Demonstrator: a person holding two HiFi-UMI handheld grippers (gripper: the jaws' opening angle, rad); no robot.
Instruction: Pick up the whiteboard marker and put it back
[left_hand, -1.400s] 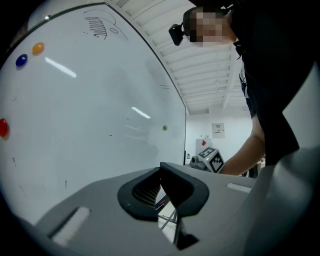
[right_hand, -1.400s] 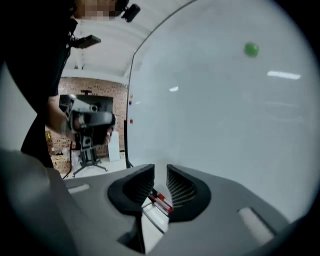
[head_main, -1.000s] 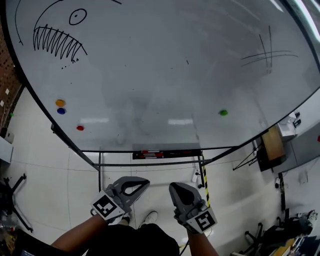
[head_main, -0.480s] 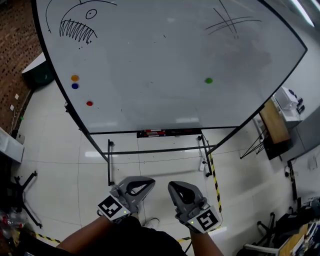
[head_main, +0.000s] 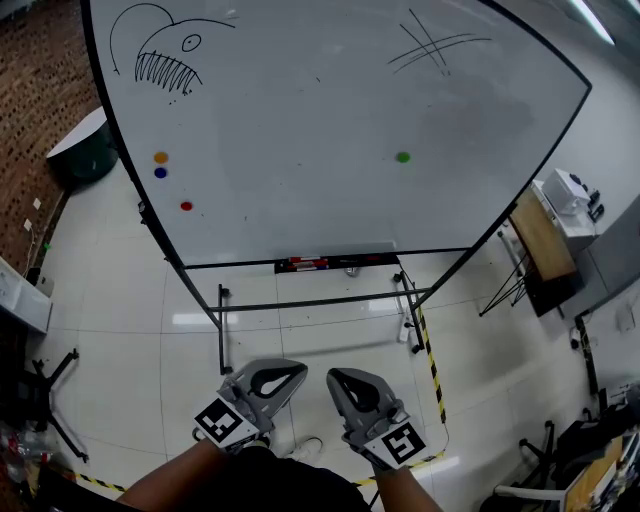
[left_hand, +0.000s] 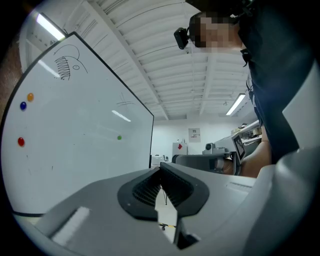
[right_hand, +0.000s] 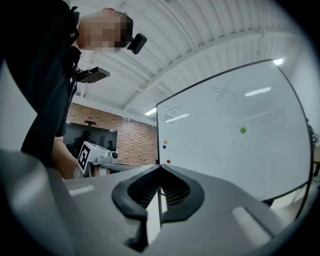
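Observation:
A large whiteboard (head_main: 300, 120) on a wheeled stand fills the upper head view. Its tray (head_main: 335, 264) at the lower edge holds red and dark markers (head_main: 308, 264), too small to tell apart. Low in the head view, well back from the board, my left gripper (head_main: 290, 372) and right gripper (head_main: 335, 378) hang side by side over the floor. Both are shut with nothing between the jaws. In the left gripper view the left gripper (left_hand: 160, 170) has its tips touching, with the board (left_hand: 75, 125) to its left. The right gripper (right_hand: 160, 167) is likewise closed, with the board (right_hand: 235, 145) to its right.
On the board are orange (head_main: 161, 157), blue (head_main: 160, 172), red (head_main: 186, 206) and green (head_main: 402, 157) magnets and a fish drawing (head_main: 165, 55). Black-yellow tape (head_main: 430, 360) runs across the floor. A wooden desk (head_main: 545, 240) stands at right, a dark tripod (head_main: 45, 400) at left.
The board has drawn away and now sits farther off and smaller in the head view. Both grippers have pulled back with the person, still side by side and shut.

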